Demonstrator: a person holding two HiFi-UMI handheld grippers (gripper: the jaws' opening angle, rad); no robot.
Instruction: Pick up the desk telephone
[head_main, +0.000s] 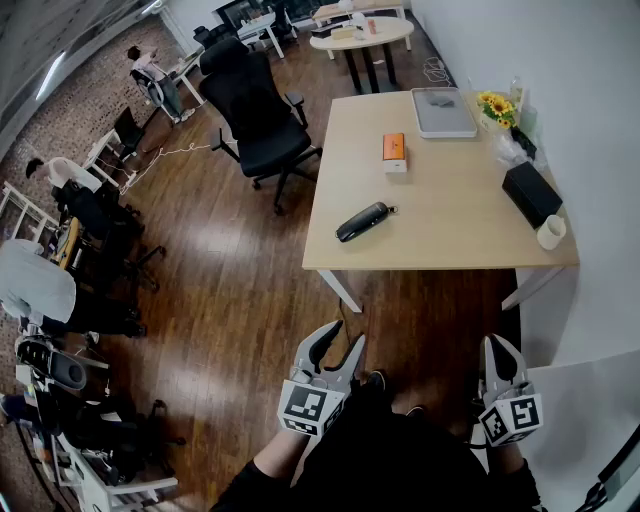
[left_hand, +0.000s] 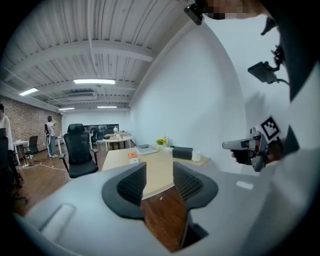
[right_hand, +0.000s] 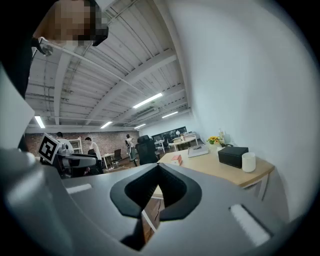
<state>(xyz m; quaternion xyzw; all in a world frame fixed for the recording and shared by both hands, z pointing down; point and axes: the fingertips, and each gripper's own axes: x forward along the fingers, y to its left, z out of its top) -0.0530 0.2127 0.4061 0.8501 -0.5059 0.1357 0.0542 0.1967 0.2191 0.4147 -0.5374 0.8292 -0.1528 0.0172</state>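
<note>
Close under the head view hang the left gripper (head_main: 337, 352), jaws slightly apart, and the right gripper (head_main: 500, 365), jaws together, both empty because the desk telephone (head_main: 362, 221) lies well ahead on the table (head_main: 440, 245). Left gripper view shows a narrow bare gap aimed at that table. Right gripper view shows tips touching, nothing between.

Wood floor (head_main: 240, 300); white wall (head_main: 560, 60); light table (head_main: 450, 210); black office chair (head_main: 255, 110); brick far wall (left_hand: 20, 125); ceiling strip lights (left_hand: 94, 81).
</note>
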